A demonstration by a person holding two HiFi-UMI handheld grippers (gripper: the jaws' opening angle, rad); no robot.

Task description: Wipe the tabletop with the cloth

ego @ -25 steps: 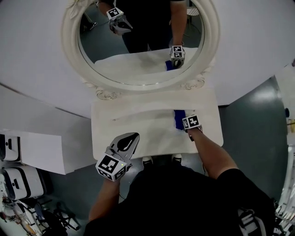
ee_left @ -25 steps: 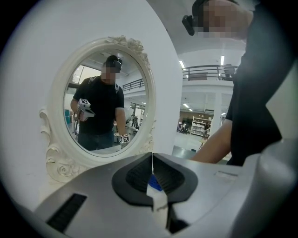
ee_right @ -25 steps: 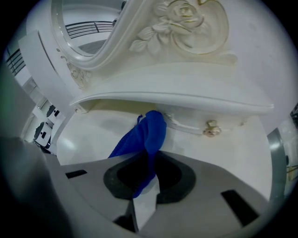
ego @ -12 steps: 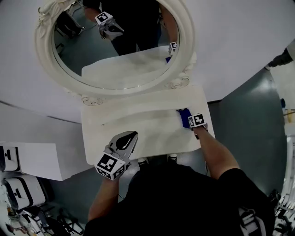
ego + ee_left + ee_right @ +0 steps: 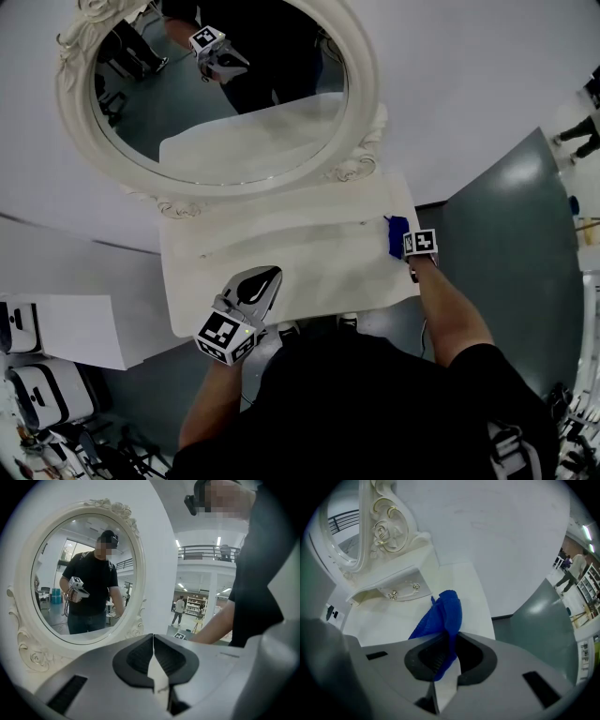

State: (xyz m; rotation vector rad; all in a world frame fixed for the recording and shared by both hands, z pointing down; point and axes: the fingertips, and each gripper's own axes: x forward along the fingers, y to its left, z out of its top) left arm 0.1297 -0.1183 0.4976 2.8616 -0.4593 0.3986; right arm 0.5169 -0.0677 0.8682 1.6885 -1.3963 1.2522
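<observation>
Cloth point(image 5: 396, 232) has slid right to the tabletop's point(image 5: 281, 251) right edge, pinched in the right gripper point(image 5: 405, 246). Left gripper point(image 5: 263, 278) idle over the front edge, jaws together, empty. Wiping stroke underway; next probably 1 sweep back left, cloth pressed down.

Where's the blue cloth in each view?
Head view: cloth at the tabletop's right edge.
Left gripper view: not in it.
Right gripper view: cloth at centre, pinched in the right claw.
Shared landmark: the white mirror frame.
</observation>
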